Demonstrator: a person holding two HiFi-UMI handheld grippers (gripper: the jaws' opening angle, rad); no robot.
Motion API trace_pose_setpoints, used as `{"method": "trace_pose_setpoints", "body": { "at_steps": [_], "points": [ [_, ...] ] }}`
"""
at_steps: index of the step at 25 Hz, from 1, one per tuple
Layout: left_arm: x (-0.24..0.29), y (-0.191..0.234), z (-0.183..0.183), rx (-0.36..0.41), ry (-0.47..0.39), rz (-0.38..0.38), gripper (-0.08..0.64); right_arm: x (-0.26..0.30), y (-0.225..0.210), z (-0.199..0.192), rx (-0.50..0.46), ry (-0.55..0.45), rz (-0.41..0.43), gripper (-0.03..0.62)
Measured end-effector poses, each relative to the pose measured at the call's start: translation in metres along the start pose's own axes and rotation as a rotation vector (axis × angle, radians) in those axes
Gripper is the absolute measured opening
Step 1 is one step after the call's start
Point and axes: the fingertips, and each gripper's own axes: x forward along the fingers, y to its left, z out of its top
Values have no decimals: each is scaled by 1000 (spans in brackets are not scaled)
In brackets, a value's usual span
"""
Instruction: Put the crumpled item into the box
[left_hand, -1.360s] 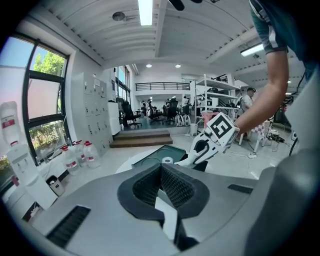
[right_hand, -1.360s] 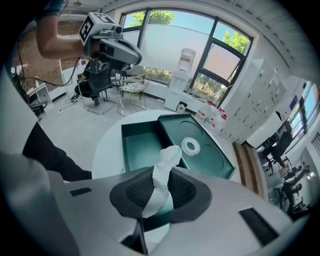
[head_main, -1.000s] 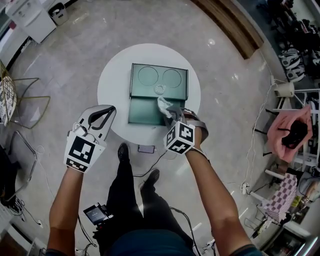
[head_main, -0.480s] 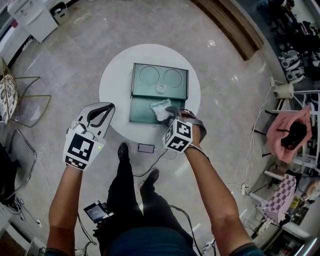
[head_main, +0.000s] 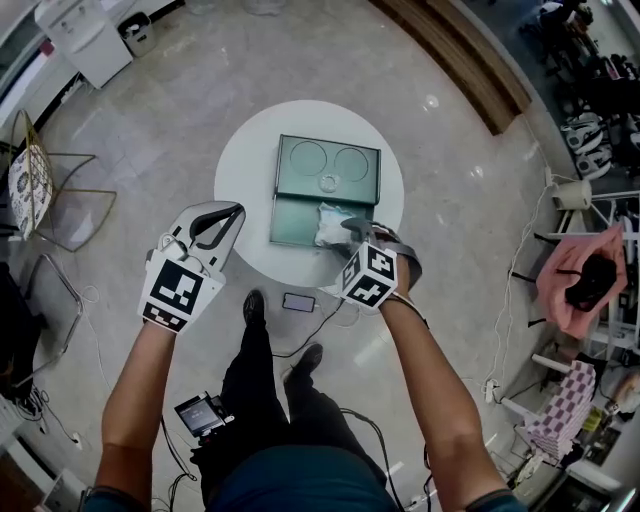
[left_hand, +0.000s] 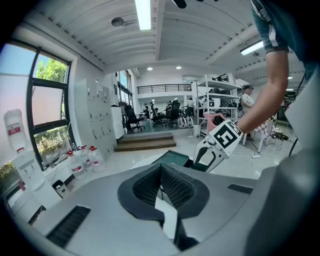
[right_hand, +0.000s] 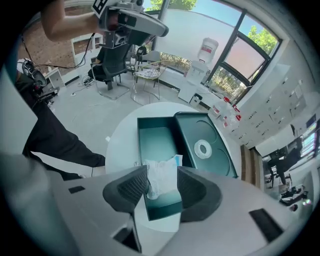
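A: Where's the crumpled white tissue (head_main: 332, 224) lying?
B: Inside the dark green open box (head_main: 292, 222); your right gripper (right_hand: 162, 176) is opening its jaws around it. You're releasing, so lifting clear looks next. Your left gripper (left_hand: 160, 187) is pressing its jaws together.

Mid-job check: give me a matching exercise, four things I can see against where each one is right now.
Things:
1. crumpled paper
2. white ring
3. phone
4. left gripper

Places:
A. on the floor beside the table
B. inside the box
C. held left of the box, jaws together
D. on the open lid

Pairs: 1-B, 2-D, 3-A, 4-C
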Motion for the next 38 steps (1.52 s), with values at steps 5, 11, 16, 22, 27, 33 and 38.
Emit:
{"method": "trace_pose_setpoints", "body": {
  "at_steps": [5,11,16,22,27,33,38],
  "points": [
    [-31,-11,29,36,-11,12,18,-52,-3,18,121,-88,-39,195],
    [-77,-18,70,59,-33,45,18,-140,-11,53,202,-273,-124,60],
    [-122,-36,112,70,-69,70,18,-233,-6,71,298,-448,-197,48],
    [-165,-71,170,127,-121,83,18,-346,4,77,373,-618,-286,48],
    [-199,-112,214,156,-150,81,20,-434,21,70,409,-700,-324,48],
    [-234,-166,271,207,-216,83,18,-516,46,52,423,-766,-347,48],
    [-270,-211,311,247,-266,103,18,-577,76,39,406,-815,-358,47]
  ]
}}
